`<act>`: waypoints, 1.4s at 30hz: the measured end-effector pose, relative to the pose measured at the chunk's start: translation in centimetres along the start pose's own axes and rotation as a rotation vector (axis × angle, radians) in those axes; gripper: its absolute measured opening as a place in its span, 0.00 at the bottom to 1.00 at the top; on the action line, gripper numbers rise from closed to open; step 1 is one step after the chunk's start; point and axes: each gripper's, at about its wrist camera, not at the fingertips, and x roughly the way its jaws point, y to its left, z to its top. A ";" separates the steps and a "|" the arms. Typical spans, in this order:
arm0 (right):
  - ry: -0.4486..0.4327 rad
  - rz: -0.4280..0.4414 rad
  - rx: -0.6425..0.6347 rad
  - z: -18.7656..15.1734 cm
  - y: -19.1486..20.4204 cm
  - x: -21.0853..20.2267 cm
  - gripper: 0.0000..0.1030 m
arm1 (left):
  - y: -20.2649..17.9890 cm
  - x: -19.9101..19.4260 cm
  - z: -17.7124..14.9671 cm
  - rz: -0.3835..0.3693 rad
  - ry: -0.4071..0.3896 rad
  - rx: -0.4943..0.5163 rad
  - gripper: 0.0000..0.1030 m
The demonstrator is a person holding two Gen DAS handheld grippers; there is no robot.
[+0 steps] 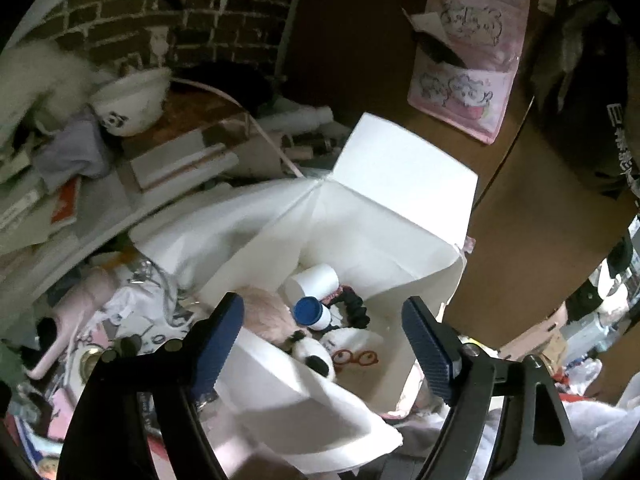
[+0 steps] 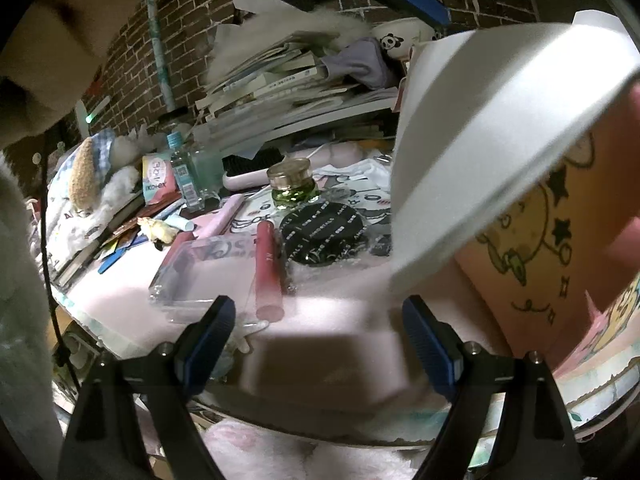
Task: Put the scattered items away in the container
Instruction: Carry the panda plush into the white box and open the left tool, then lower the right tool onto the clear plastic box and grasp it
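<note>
A white bag (image 1: pixel 400 200) stands open beside the cluttered desk (image 2: pixel 320 320), its flaps crowding both views. Inside lie a white jar (image 1: pixel 314 280) and panda toy (image 1: pixel 316 354). Both grippers, left (image 1: pixel 320 340) and right (image 2: pixel 316 340), gape empty; a pink tube (image 2: pixel 267 272) and black compact (image 2: pixel 322 234) lie on the desk.

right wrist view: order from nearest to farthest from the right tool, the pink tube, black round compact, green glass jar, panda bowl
From the right tool:
1. pink tube, just ahead, slightly left
2. black round compact, ahead, centre
3. green glass jar, behind the compact
4. panda bowl, far back, upper right
</note>
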 end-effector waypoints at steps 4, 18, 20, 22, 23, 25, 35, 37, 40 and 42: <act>-0.006 0.018 -0.004 -0.2 0.2 -0.2 0.81 | 0.3 -3.3 -1.2 0.067 -0.096 -0.007 0.76; -0.058 0.122 -0.113 -0.4 3.8 -0.8 0.81 | 8.6 -13.7 -15.9 0.549 -0.365 -0.432 0.81; -0.056 0.150 -0.122 -0.4 4.4 -0.6 0.73 | 10.1 -14.2 -18.4 0.634 -0.383 -0.505 0.81; -0.046 0.167 -0.138 -0.4 5.1 -0.2 0.67 | 11.0 -14.4 -20.5 0.681 -0.400 -0.552 0.81; -0.034 0.176 -0.143 -0.4 5.5 0.2 0.66 | 11.5 -14.5 -21.3 0.681 -0.408 -0.574 0.81; -0.026 0.161 -0.147 -0.4 6.1 0.7 0.67 | 12.4 -14.5 -22.9 0.639 -0.423 -0.622 0.81; -0.025 0.162 -0.170 -0.2 8.0 1.6 0.67 | 12.3 -14.3 -24.3 0.602 -0.432 -0.608 0.81; -0.015 0.170 -0.170 -0.2 8.2 1.9 0.67 | 12.3 -14.3 -24.4 0.601 -0.434 -0.607 0.81; -0.018 0.167 -0.173 -0.1 8.3 2.0 0.67 | 12.4 -14.3 -24.3 0.601 -0.432 -0.607 0.81; -0.002 0.153 -0.179 -0.1 8.5 2.4 0.67 | 12.5 -14.3 -24.4 0.600 -0.432 -0.614 0.81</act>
